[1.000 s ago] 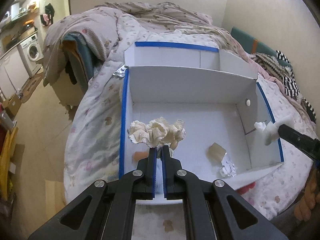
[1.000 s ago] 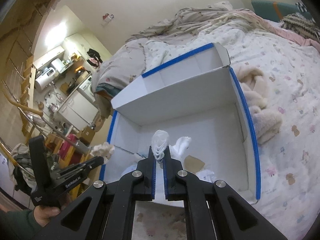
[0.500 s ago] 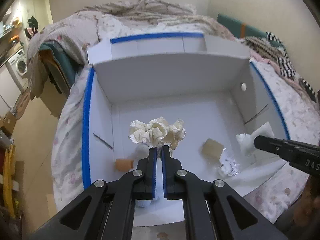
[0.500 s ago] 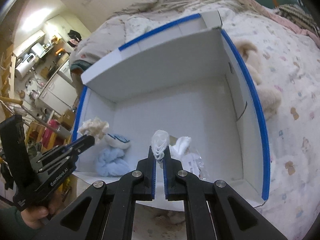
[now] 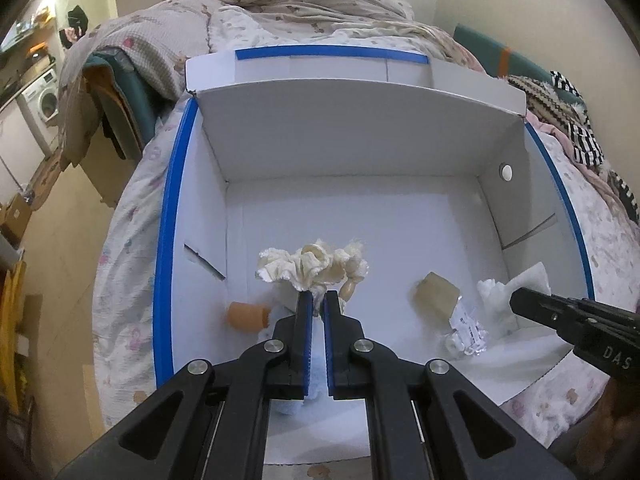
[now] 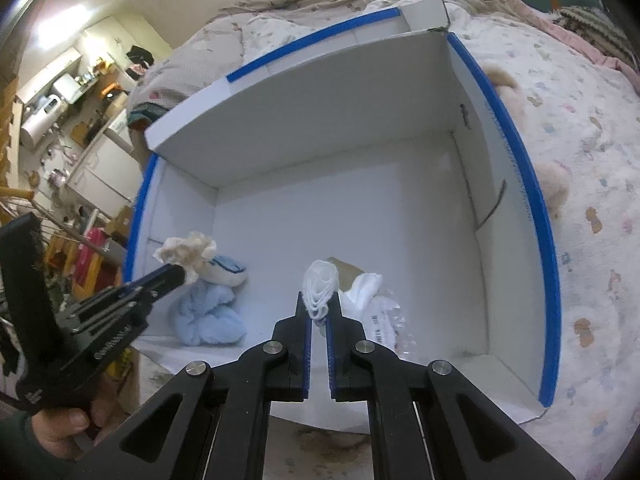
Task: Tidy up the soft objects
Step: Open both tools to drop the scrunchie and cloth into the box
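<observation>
Your left gripper (image 5: 314, 300) has its jaws pinched on a cream ruffled scrunchie (image 5: 312, 266), crumpled and glossy, hanging at frame centre over the floor of the white box (image 5: 360, 216). Your right gripper (image 6: 318, 312) has its jaws pinched on a white folded cloth (image 6: 320, 286), layered like petals, low in the box above a clear wrapper (image 6: 386, 318).
</observation>
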A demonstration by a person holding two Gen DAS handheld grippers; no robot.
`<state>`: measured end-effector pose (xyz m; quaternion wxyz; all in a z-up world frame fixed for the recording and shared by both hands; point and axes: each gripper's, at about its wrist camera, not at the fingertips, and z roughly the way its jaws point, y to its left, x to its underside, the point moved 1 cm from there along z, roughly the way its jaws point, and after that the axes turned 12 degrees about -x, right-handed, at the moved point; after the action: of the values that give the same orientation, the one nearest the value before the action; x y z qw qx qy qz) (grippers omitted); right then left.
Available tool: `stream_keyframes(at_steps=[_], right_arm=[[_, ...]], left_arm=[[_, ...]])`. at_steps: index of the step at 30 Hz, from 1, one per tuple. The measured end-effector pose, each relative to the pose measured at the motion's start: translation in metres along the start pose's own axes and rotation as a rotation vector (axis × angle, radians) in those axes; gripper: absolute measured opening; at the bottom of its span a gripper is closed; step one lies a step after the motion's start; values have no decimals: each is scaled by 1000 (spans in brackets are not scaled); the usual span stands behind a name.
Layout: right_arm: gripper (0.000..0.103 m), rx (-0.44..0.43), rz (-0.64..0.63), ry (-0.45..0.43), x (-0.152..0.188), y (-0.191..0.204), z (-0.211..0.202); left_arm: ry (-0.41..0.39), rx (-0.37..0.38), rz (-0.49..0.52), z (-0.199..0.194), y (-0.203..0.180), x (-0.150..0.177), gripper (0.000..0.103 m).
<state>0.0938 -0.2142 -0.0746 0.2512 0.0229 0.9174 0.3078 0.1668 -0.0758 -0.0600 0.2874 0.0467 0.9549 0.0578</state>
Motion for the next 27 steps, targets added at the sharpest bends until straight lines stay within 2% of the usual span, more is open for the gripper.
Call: stream_keyframes(at_steps=[6, 13, 15, 18, 20, 21, 22, 24, 25, 26, 27], right_arm=[[8, 7, 20, 6, 0, -5, 2], [8, 6, 4, -5, 1, 0, 2], [9, 4, -1, -16, 0, 1, 0], [10, -1, 1, -26, -1, 0, -2], [12, 2, 2, -28, -1, 0, -3], [13, 5, 1, -28, -1, 0, -3], [18, 8, -1, -30, -1, 0, -3], [36, 13, 0, -38, -1, 0, -4], [58, 11, 4, -44, -2, -1, -5], [73, 8, 9, -55, -2, -1, -6], [74, 2, 13, -67, -2, -1, -8]], left_arm=[[-8, -1, -11, -1, 2, 0, 6], [-23, 44, -58, -8, 7, 2, 6], [-30, 37, -54, -10, 6, 2, 10], [-25, 20, -58, -10, 7, 3, 34], [-24, 4, -68, -11, 10, 3, 70], [-28, -12, -75, -11, 11, 3, 73], [-37, -40, -87, -13, 14, 3, 74], [-74, -86, -114, -18, 20, 3, 74], [-94, -98, -124, -21, 22, 3, 74], [-100, -102, -125, -22, 24, 2, 74], [-99, -106, -124, -23, 25, 2, 74]])
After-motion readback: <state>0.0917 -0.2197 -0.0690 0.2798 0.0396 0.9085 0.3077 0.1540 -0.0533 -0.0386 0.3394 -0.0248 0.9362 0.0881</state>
